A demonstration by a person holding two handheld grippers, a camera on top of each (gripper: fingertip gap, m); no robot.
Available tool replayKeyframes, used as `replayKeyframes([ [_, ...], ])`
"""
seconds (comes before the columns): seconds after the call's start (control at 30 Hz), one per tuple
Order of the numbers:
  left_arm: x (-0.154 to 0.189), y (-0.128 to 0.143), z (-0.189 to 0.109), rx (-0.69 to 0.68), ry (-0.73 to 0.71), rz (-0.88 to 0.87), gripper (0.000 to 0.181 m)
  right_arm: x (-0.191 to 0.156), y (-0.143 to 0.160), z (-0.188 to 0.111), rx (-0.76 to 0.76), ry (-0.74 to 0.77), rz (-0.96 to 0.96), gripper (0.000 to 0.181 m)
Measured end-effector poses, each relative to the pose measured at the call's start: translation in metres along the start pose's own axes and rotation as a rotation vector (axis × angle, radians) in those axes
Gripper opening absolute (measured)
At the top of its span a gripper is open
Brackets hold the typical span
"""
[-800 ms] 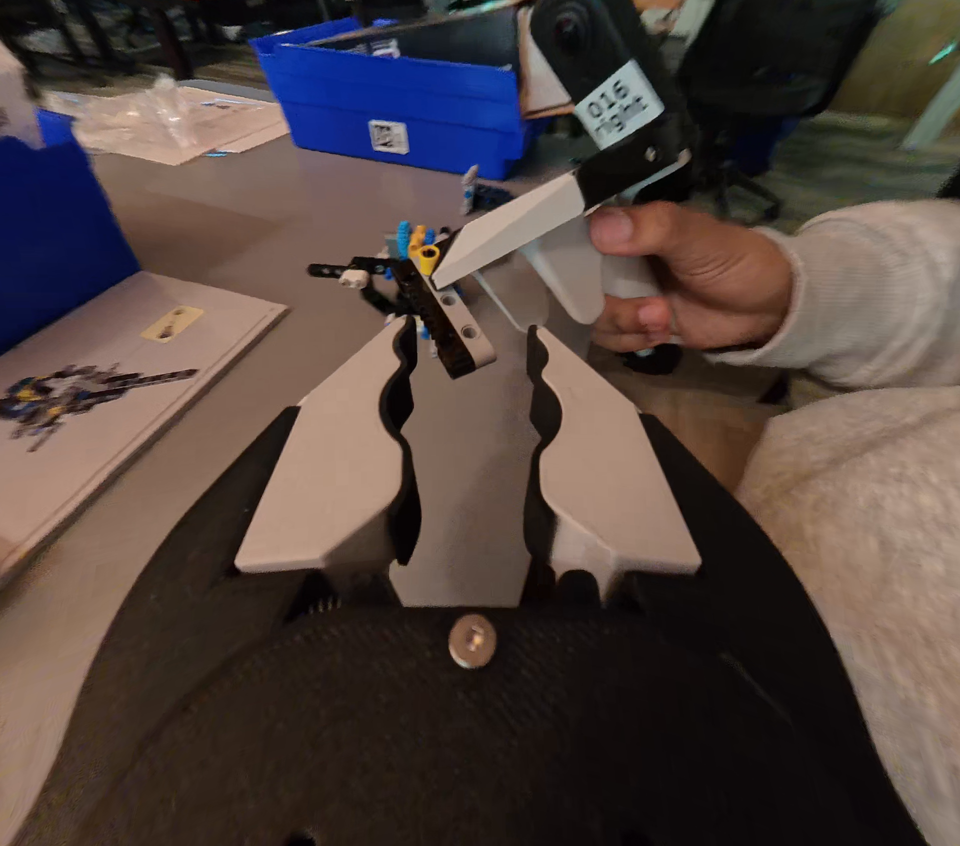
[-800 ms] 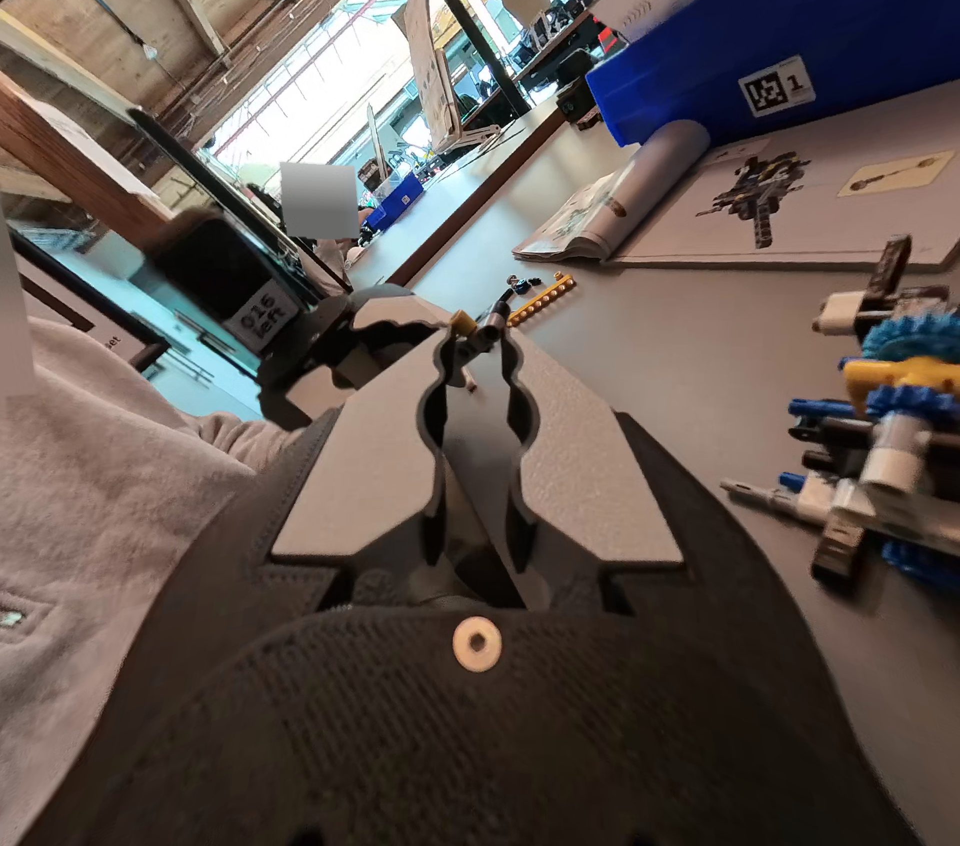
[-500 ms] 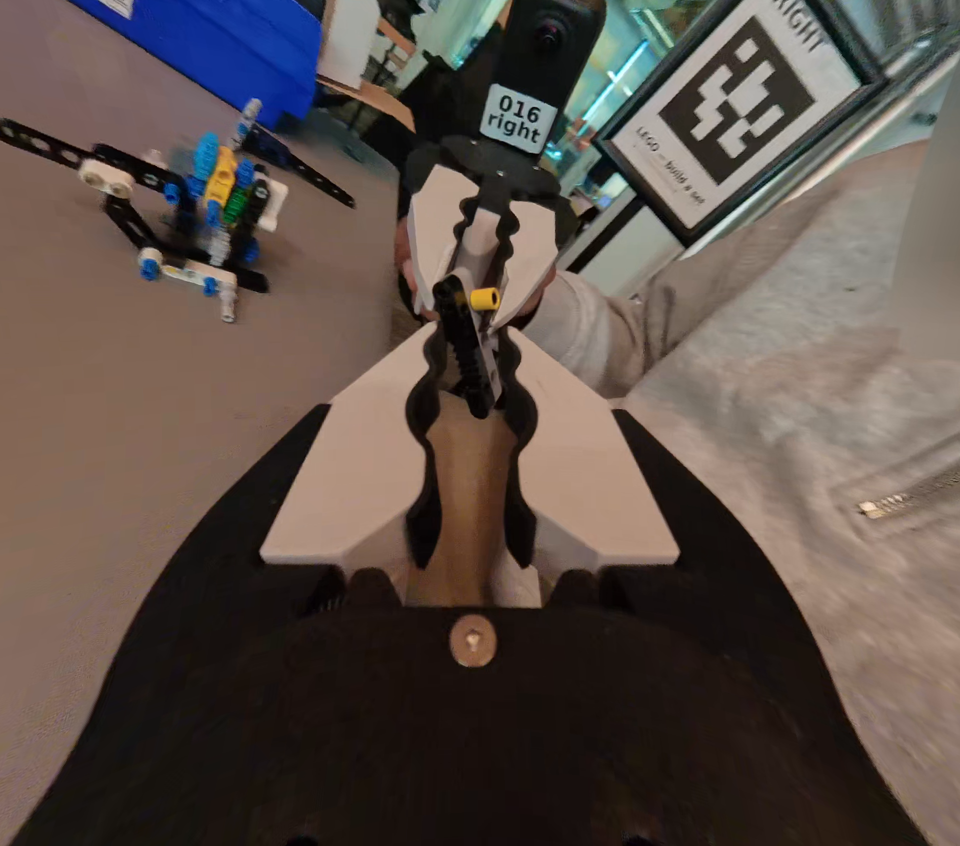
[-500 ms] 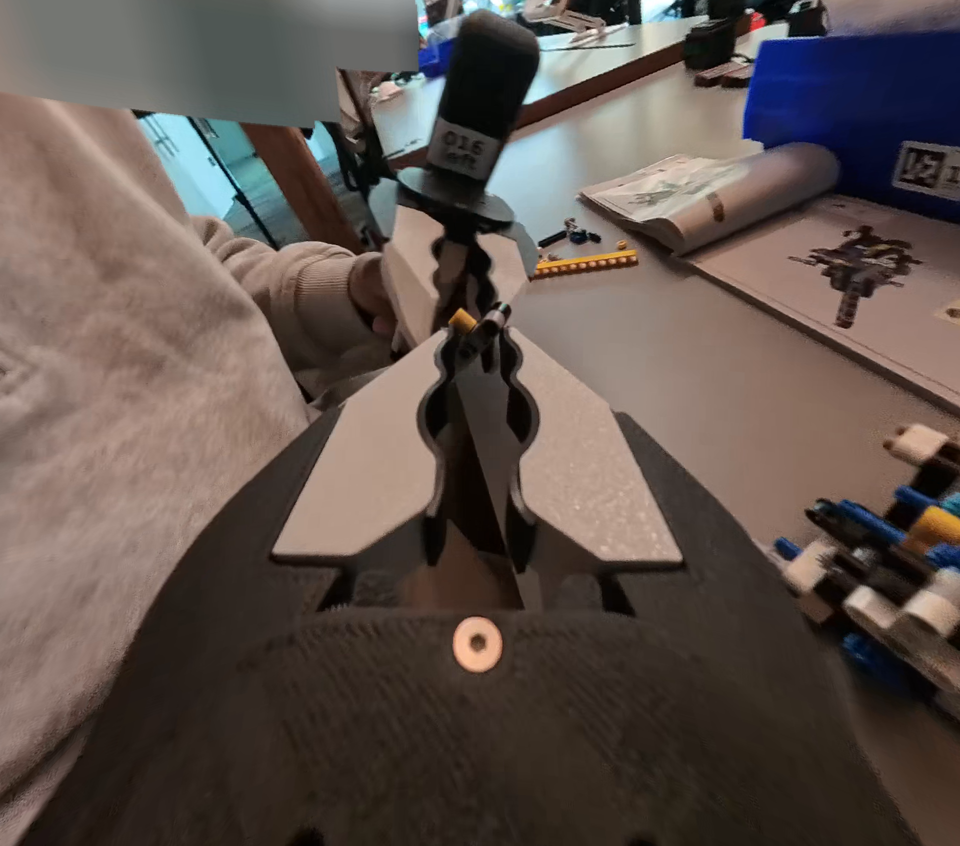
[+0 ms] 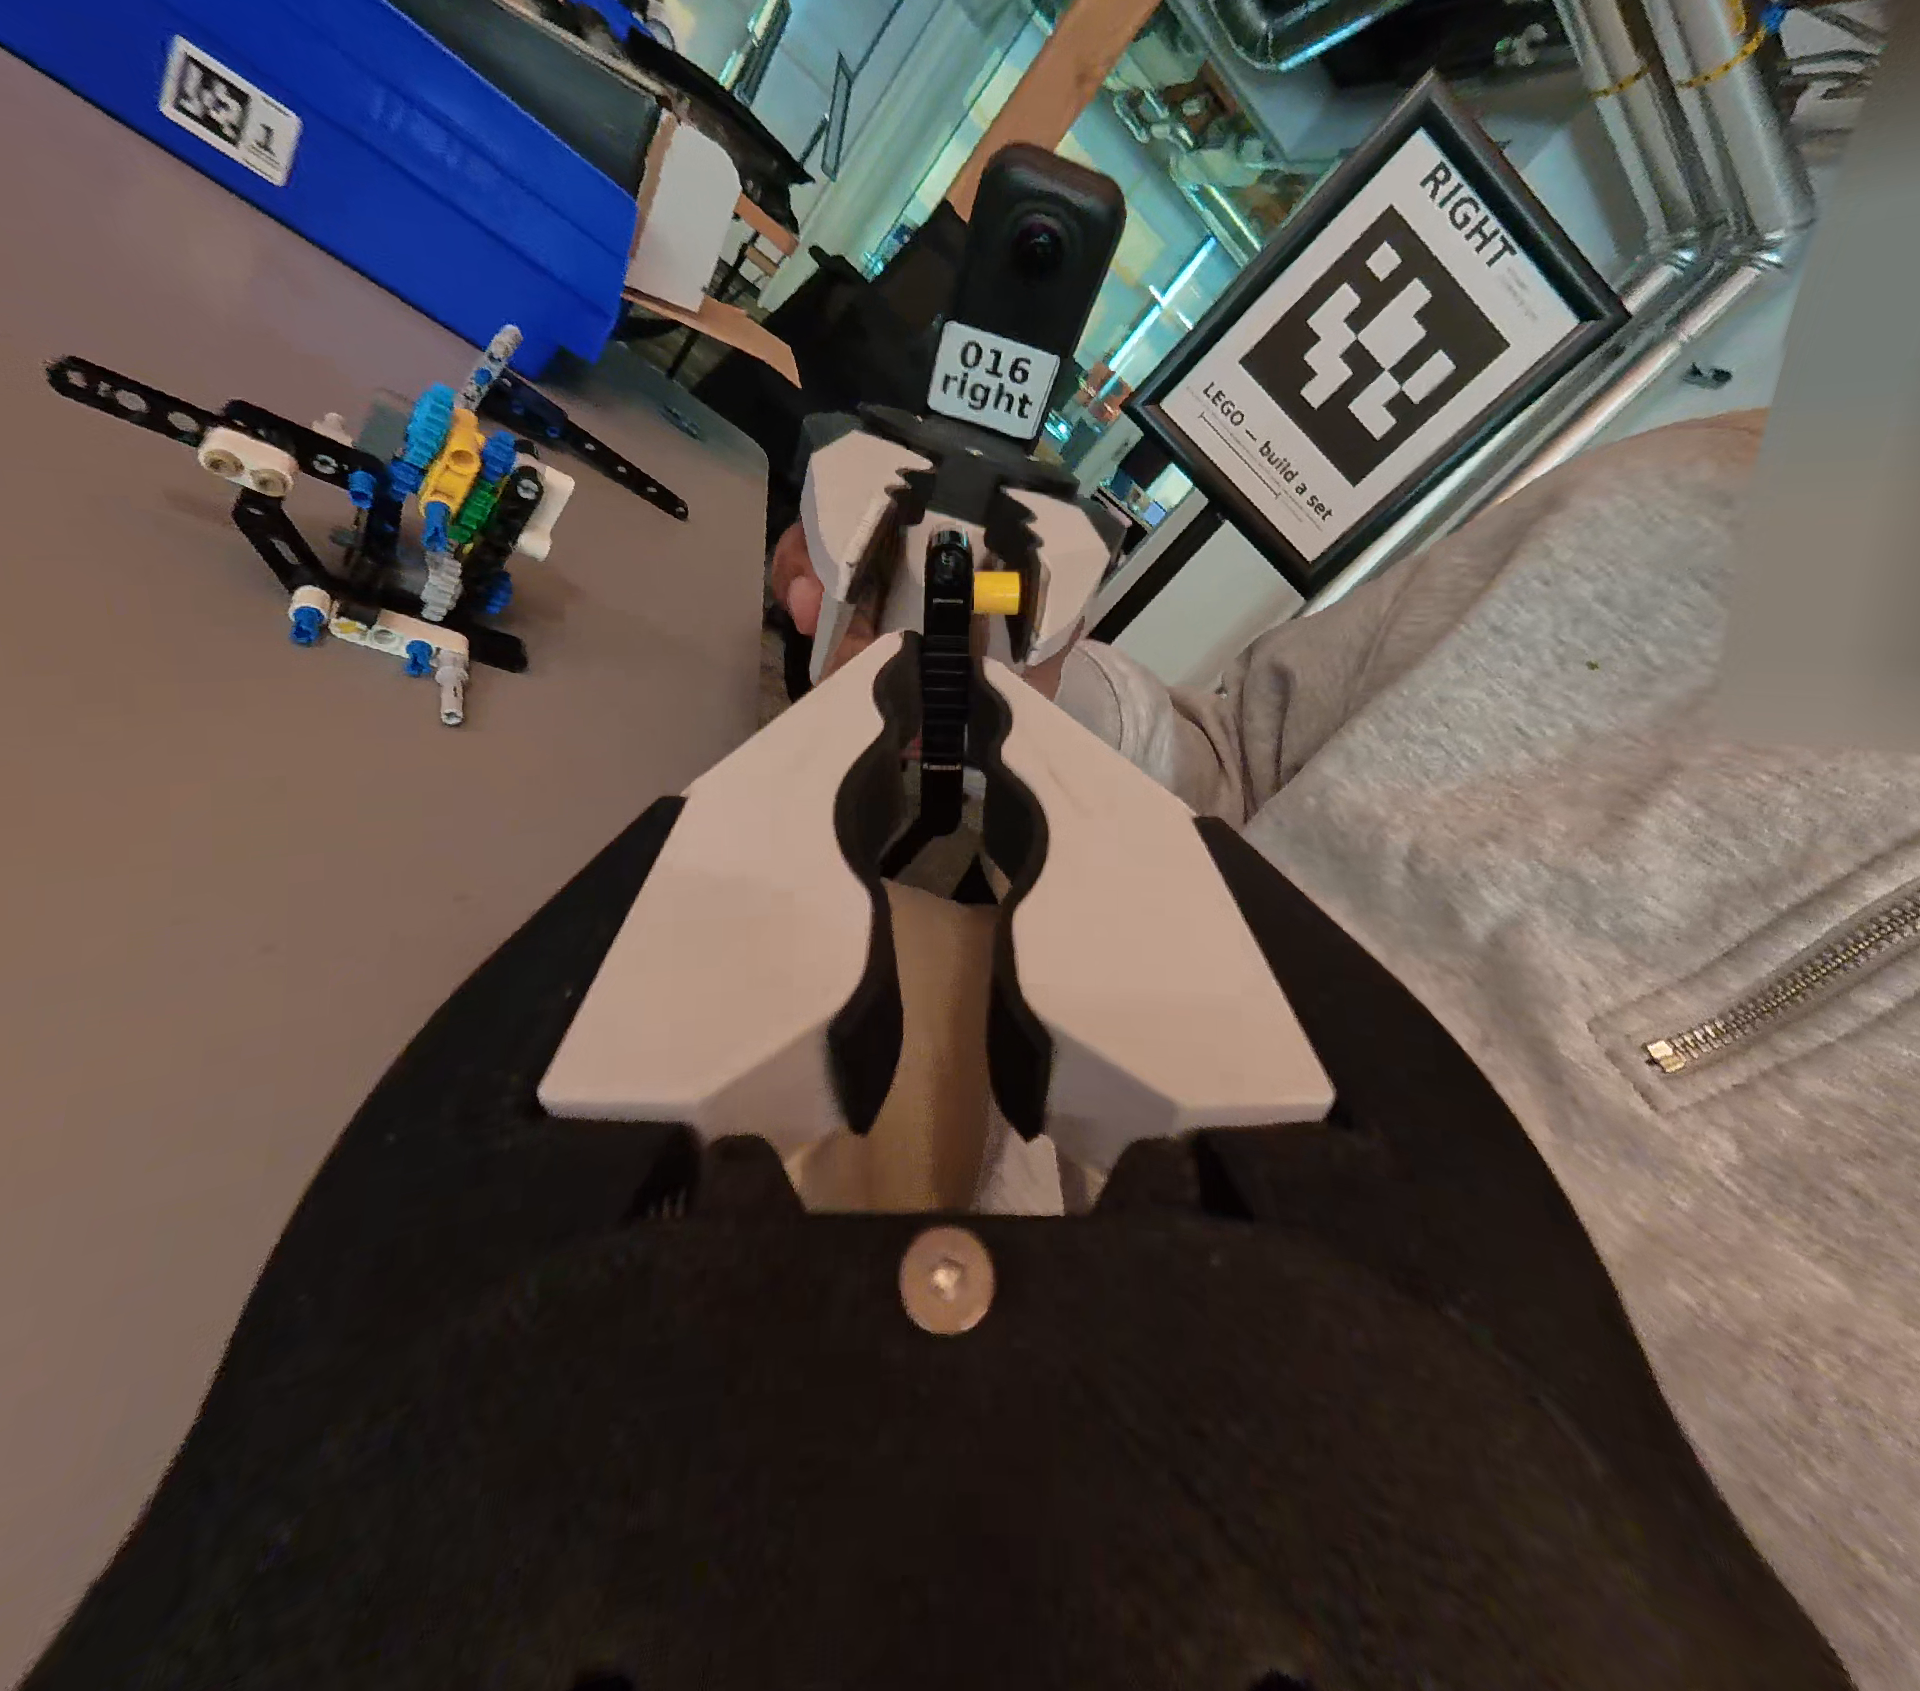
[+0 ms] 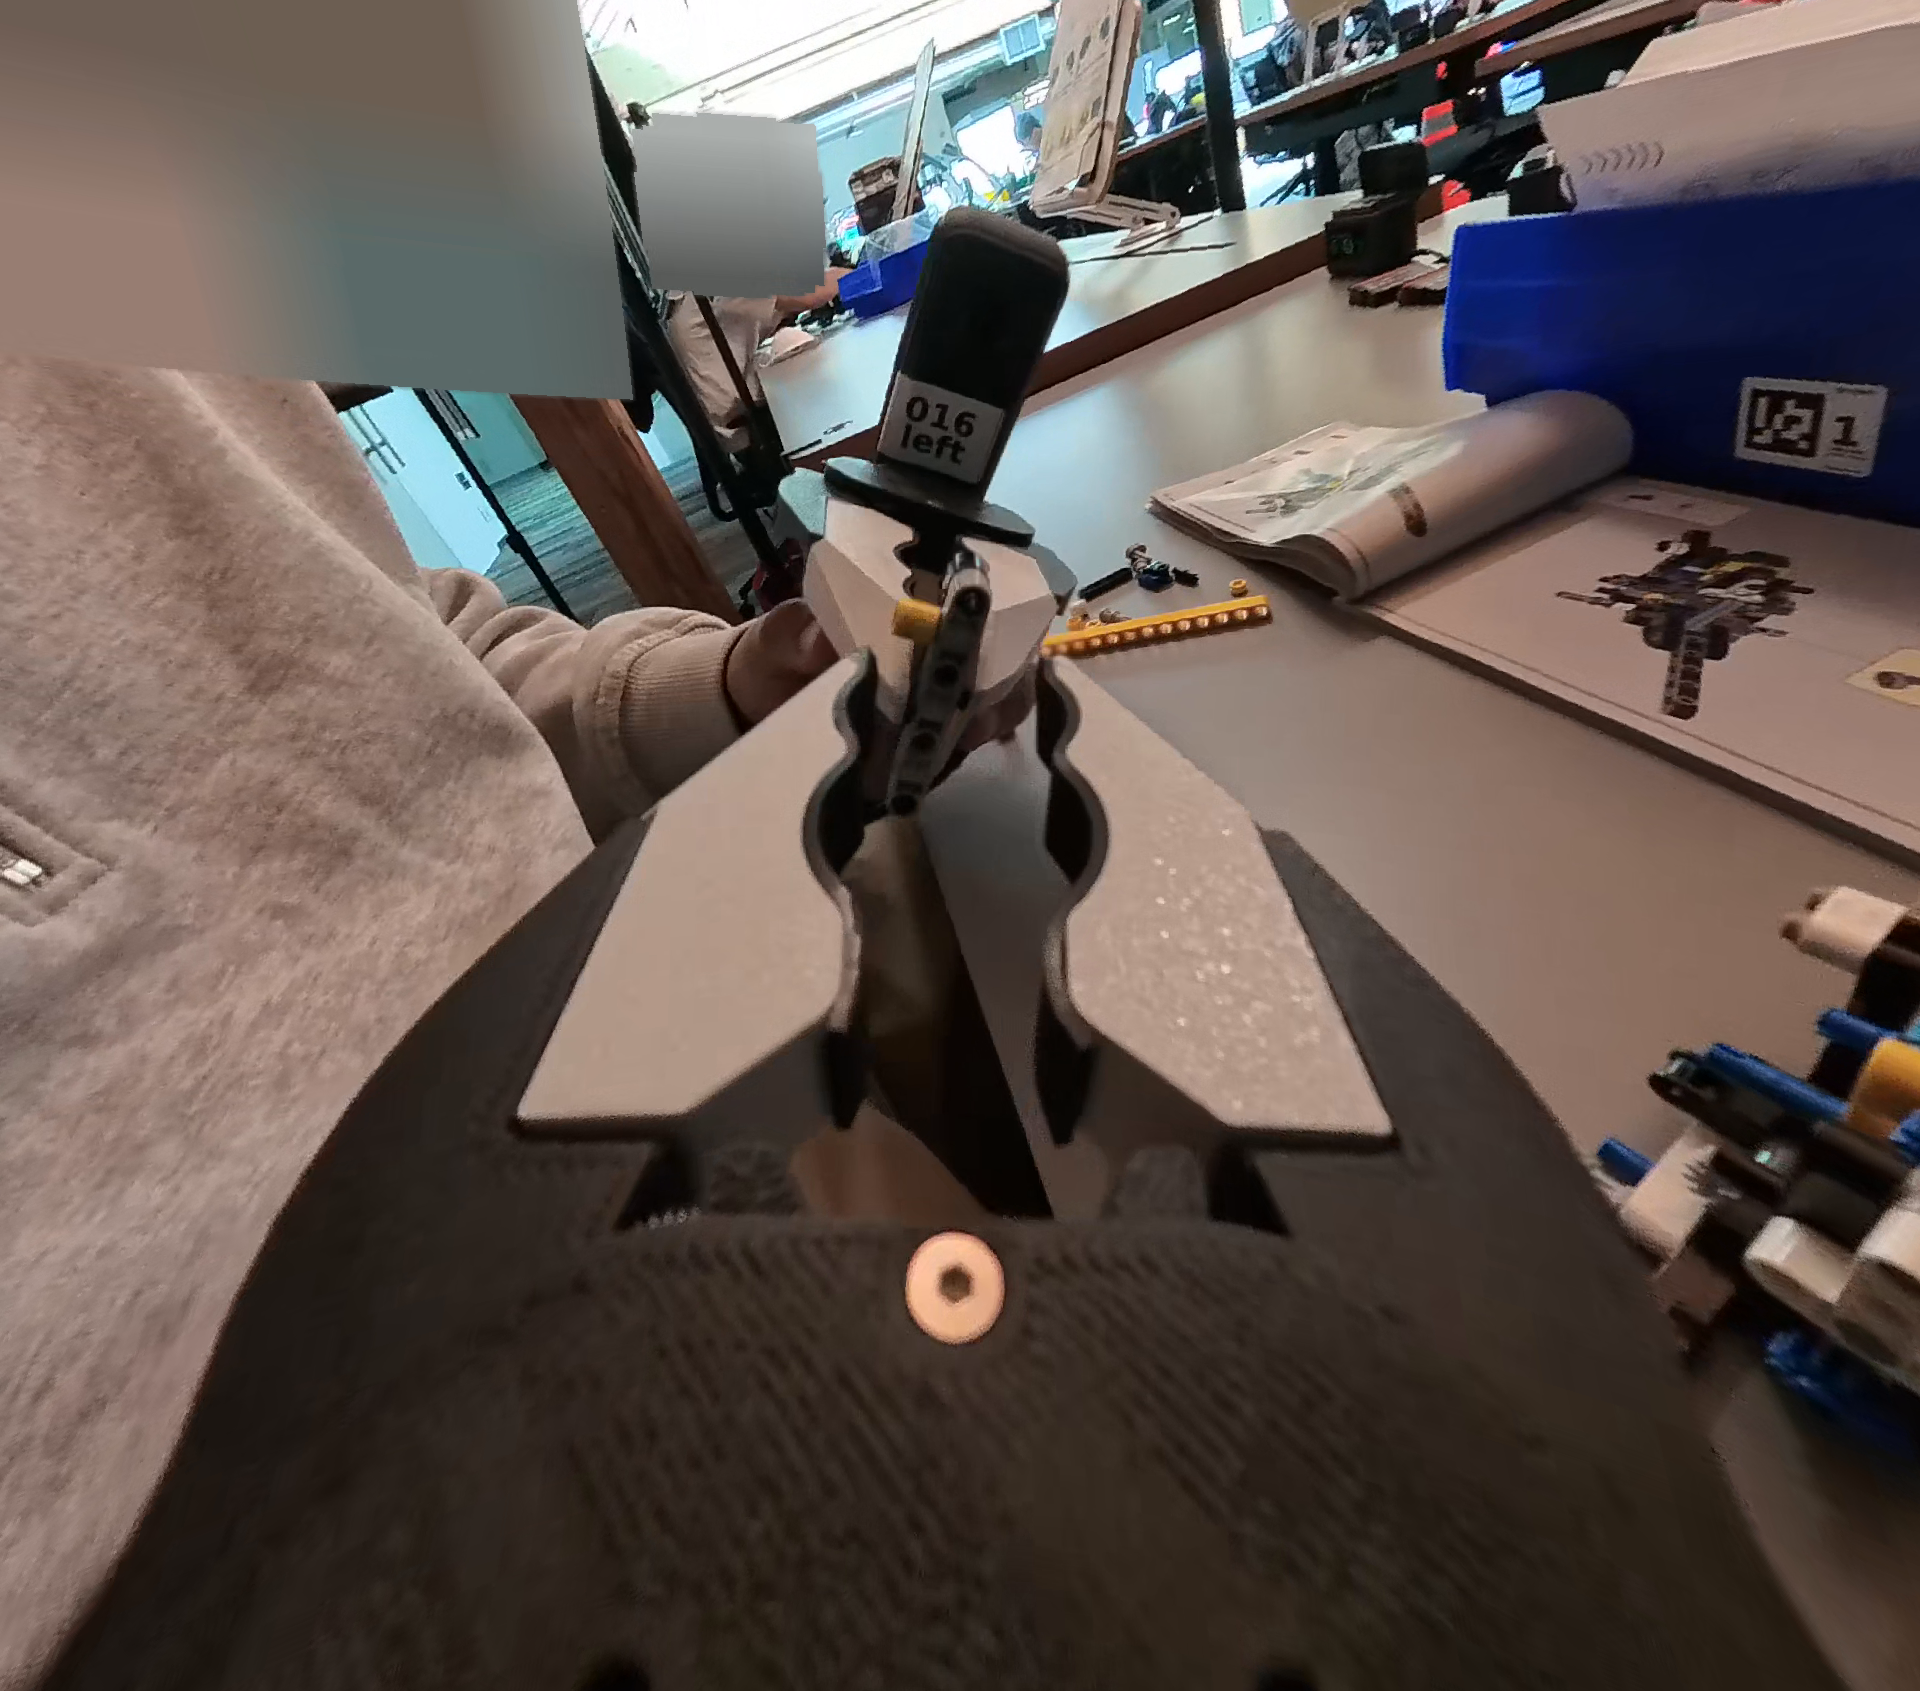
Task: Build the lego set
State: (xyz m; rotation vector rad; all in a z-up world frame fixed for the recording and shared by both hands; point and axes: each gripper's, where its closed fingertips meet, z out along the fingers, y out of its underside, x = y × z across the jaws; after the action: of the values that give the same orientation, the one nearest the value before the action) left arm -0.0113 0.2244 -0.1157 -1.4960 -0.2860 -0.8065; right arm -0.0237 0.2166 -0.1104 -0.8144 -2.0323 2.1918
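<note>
A black lego beam with a yellow pin near its far end stands upright between both grippers, off the table's near edge. My left gripper is shut on the beam's lower part. My right gripper faces it with its jaws apart, the beam and pin standing between its fingertips. The right gripper also shows in the left wrist view, open. The part-built lego model sits on the grey table; it also shows in the right wrist view.
A blue bin stands behind the model. An open manual and a printed picture sheet lie by the bin. A yellow beam and small loose parts lie near the table edge. A framed sign stands off the table. The tips of both grippers are at nearly the same place.
The right gripper, earlier shut on the black beam, has opened its jaws. The left gripper closed on the beam and now holds it. Both grippers swung off the table towards the person.
</note>
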Motion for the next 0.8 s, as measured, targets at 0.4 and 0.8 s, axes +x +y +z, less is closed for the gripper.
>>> replayKeyframes([
  [0.4, -0.009, -0.029, -0.009, 0.258, -0.169, 0.087, 0.003, 0.006, 0.006, 0.017, 0.011, 0.059, 0.066, 0.017],
  [0.8, 0.002, -0.011, 0.005, 0.136, -0.042, 0.032, 0.007, -0.001, 0.009, -0.012, -0.124, -0.029, -0.015, 0.006],
])
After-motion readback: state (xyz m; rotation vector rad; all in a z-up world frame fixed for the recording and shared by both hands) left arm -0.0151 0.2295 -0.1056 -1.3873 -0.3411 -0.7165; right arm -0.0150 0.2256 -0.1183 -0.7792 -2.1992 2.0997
